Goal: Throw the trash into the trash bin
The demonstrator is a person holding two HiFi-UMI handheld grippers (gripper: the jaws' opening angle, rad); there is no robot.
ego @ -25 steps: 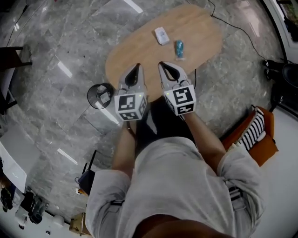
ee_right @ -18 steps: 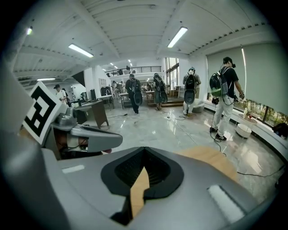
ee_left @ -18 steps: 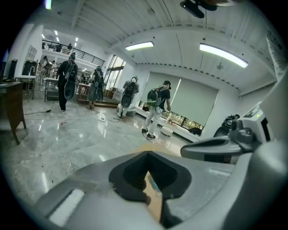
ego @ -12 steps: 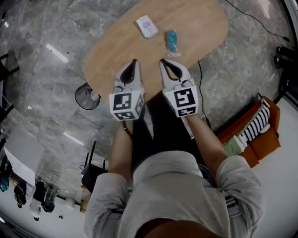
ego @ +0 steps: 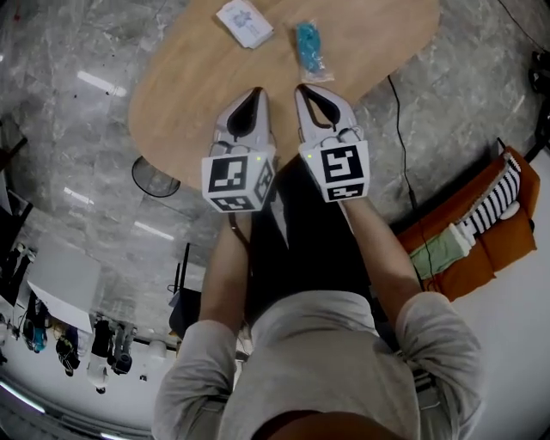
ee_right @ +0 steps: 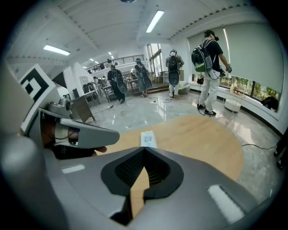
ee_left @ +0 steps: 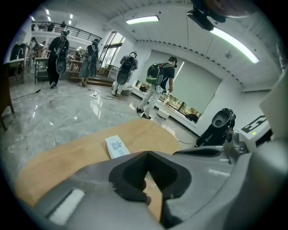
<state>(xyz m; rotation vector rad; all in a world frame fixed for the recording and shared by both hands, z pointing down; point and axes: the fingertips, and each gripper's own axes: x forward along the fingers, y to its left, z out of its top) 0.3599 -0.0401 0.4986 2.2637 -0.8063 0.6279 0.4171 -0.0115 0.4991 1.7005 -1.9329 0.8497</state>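
The left gripper (ego: pixel 254 93) and right gripper (ego: pixel 302 89) are hovering over the bench's (ego: pixel 189 77) near edge, clenched and empty, because the white packet (ego: pixel 245 21) and blue wrapper (ego: pixel 309 47) are lying farther ahead, untouched. The wire trash bin (ego: pixel 155 176) is standing on the floor beside the bench.

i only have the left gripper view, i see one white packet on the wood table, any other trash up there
Observer: Yes. The head view shows a blue wrapper on the table, to the right of the white packet and apart from it.
Operator: where's the bin
Observer: A dark round trash bin stands on the floor by the table's left edge, to the left of the left gripper.
Operator: is the right gripper holding anything
Observer: No. The right gripper has its jaws together with nothing between them, and it points at the table.
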